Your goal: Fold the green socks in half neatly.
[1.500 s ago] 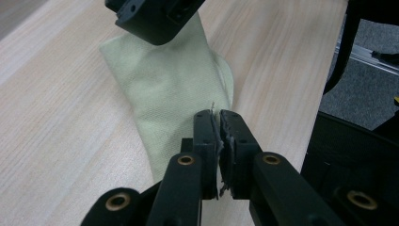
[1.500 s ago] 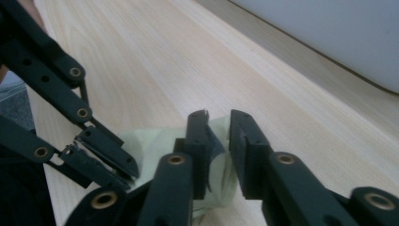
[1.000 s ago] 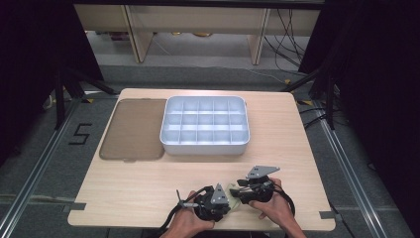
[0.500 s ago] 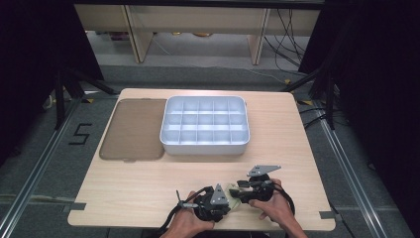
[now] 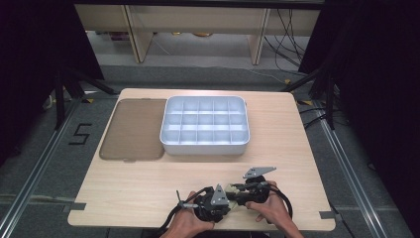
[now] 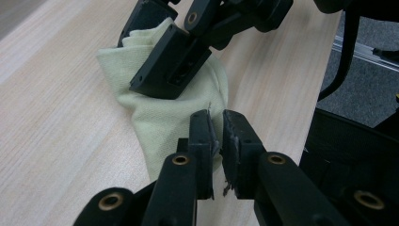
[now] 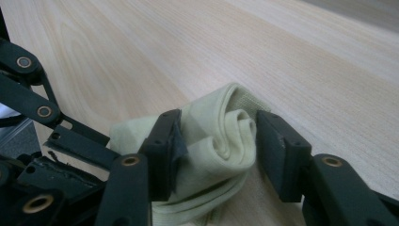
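A pale yellow-green cloth [image 6: 160,117], rolled like a sock, lies near the table's front edge between my two grippers, which face each other. My left gripper [image 6: 216,132] is shut on a thin edge of the cloth. My right gripper [image 7: 214,136] straddles the rolled end of the cloth [image 7: 226,141]. Its jaws have just been closing, and both pads touch the roll. In the high view the left gripper [image 5: 225,198] and the right gripper [image 5: 234,190] meet over the cloth [image 5: 231,187], each held by a hand.
A white tray [image 5: 204,147] with several empty compartments stands at the table's middle back. A flat brown lid [image 5: 133,129] lies to its left. The wooden table [image 5: 297,148] ends just behind the hands, and cables trail off its front edge.
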`<state>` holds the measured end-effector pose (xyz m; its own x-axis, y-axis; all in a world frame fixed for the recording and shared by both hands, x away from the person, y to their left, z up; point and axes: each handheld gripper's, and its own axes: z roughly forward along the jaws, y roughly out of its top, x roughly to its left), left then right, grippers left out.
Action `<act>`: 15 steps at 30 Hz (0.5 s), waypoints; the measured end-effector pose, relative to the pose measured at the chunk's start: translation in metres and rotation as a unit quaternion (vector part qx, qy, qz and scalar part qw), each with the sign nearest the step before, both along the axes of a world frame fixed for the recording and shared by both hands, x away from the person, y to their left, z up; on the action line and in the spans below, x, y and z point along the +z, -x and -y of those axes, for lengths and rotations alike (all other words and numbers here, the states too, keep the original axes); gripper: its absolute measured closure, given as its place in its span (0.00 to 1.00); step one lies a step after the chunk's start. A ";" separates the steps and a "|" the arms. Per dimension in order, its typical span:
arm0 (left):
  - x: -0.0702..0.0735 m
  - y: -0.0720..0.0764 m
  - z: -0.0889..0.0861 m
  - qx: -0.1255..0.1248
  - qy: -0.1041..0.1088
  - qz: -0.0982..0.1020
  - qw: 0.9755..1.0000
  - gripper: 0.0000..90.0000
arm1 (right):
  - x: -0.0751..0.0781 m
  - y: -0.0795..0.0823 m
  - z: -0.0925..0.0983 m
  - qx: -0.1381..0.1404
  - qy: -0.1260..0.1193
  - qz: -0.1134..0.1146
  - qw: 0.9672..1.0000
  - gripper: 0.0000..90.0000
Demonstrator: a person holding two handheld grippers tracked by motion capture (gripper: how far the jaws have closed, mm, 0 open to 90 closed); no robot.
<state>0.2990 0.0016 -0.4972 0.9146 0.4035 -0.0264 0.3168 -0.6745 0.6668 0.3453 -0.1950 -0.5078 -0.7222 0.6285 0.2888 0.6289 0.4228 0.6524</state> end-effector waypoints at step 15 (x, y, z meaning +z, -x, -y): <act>0.004 0.004 -0.007 0.016 0.045 -0.009 0.999 0.71 | -0.004 0.001 0.002 0.007 -0.038 -0.015 0.999 0.78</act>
<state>0.2948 0.0083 -0.4937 0.9000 0.4285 -0.0798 0.3498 -0.6007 0.7189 0.3441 -0.1973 -0.5120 -0.7210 0.5939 0.3570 0.6430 0.3815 0.6640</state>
